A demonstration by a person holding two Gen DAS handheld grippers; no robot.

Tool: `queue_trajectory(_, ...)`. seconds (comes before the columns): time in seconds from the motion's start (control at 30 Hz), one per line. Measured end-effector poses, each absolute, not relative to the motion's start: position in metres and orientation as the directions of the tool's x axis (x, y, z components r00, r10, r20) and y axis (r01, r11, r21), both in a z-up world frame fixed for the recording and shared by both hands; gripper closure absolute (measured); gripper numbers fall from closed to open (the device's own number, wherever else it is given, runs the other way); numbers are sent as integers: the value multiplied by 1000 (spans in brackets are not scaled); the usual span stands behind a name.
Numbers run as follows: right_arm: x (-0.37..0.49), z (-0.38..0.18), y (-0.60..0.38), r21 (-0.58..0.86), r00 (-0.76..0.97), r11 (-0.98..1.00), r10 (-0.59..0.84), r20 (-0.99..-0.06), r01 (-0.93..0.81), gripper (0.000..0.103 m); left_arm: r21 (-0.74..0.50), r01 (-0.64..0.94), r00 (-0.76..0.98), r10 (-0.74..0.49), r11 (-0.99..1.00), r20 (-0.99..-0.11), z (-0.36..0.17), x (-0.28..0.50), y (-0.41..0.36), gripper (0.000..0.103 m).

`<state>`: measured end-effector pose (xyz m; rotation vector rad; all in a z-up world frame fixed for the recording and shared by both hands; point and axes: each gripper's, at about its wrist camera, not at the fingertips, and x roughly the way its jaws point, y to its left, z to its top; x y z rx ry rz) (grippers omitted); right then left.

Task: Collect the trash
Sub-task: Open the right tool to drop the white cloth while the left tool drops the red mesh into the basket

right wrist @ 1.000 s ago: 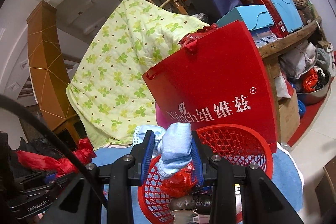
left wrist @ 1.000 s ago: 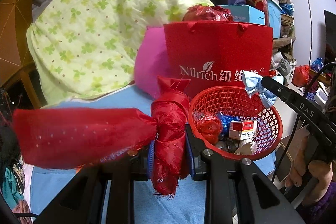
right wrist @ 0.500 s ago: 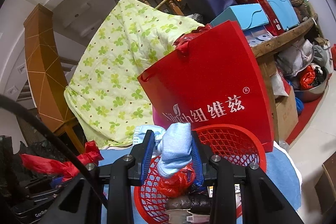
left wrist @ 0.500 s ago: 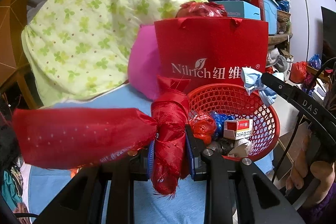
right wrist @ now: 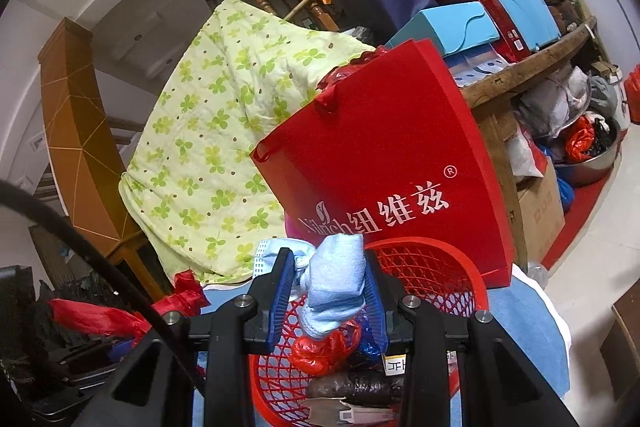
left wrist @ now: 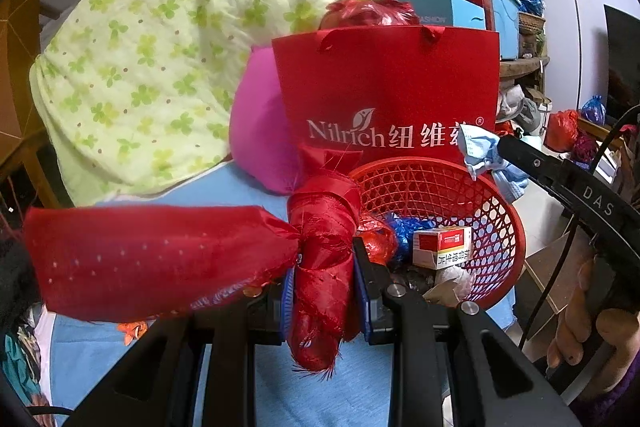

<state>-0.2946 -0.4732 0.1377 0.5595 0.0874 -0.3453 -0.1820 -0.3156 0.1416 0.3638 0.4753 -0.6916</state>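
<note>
Left gripper (left wrist: 324,291), fingers clamped on a red ribbon bundle (left wrist: 320,259) at the near rim of the red mesh basket (left wrist: 500,203). Right gripper (right wrist: 326,301), fingers clenched on a pale blue wad (right wrist: 338,279), possibly a face mask, above the basket, which holds wrappers and a small carton (left wrist: 442,247).

The red mesh plastic basket (right wrist: 448,267) is partly hidden behind the clamped pale blue crumpled cloth (right wrist: 338,279), and its near rim is cut off by the lower frame edge. Small print on the red-and-white cardboard box (left wrist: 442,247) is unreadable.
</note>
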Motion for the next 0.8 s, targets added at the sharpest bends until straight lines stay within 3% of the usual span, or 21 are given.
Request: queue_trajectory(0.8, -298, 133, -481, 533, 938, 772, -295, -181, 346, 66, 166, 707, 644, -530, 687, -552, 136, -179, -331, 75)
